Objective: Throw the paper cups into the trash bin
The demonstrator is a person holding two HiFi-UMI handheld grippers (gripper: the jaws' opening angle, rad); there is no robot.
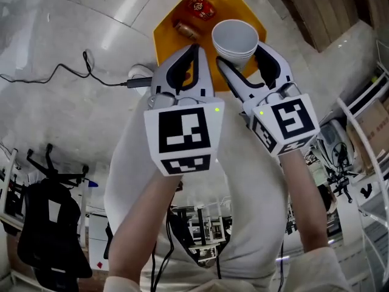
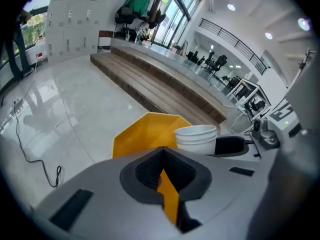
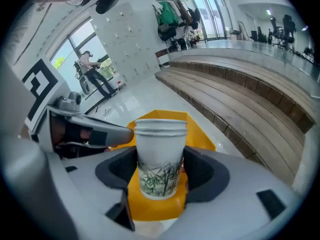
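Right gripper [image 3: 160, 170]: jaws clamped on either side of a stack of white paper cups with a green bamboo print [image 3: 160, 156]. The stack stands upright between the dark pads, its rims above the jaws.

Cup stack, from above: the head view shows the open mouth of the stack of white paper cups [image 1: 235, 38] between the right gripper's [image 1: 240, 55] fingertips. It is held over the near right edge of the bin.

Left gripper [image 2: 161, 149]: jaws together at the tips, with nothing between them. Only a narrow slit below the tips shows yellow through.

Left gripper, from above: the left gripper [image 1: 195, 48] sits just beside the right one, its tips over the near edge of the bin.

Yellow octagonal trash bin [image 1: 163, 38]: it stands on the floor directly beyond and below both grippers. In the left gripper's own view the bin [image 2: 142, 134] lies ahead of its jaws, with the cup stack [image 2: 196, 138] to their right. In the right gripper's view the bin [image 3: 202, 139] shows behind and beneath the held stack.

Bin contents: a red printed packet [image 1: 200, 8] lies at the side far from the grippers. A brown item [image 1: 185, 29] lies nearer the left gripper's tips, too small to tell what it is.

Black cable [image 1: 61, 72]: it runs across the pale glossy floor to the left of the left gripper.

Wooden steps [image 2: 165, 84]: they rise well beyond the bin, ahead of both grippers.
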